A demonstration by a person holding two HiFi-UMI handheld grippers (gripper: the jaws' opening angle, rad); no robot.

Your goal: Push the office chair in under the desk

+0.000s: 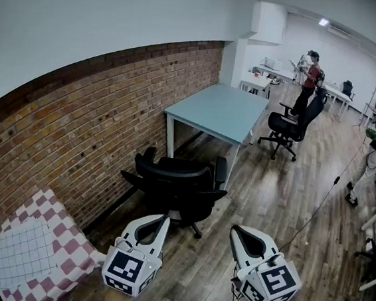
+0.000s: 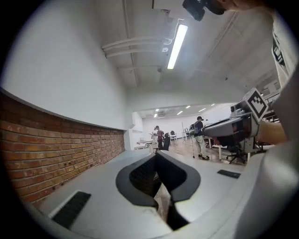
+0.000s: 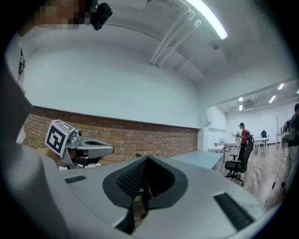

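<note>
Both claws sit low in the frame, side by side and level. The left gripper (image 1: pixel 161 220) has its jaws together with nothing in them, and the right gripper (image 1: pixel 237 232) is closed up and empty too. The chair (image 1: pixel 179 179) stands dead centre, just above them, beside the brick wall (image 1: pixel 92 110). It's at the near end of the desk (image 1: pixel 222 109), not under it.

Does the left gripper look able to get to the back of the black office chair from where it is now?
Probably yes. The left gripper, shut, points at the office chair just ahead, with only wooden floor between them; nothing looks to block it.
</note>
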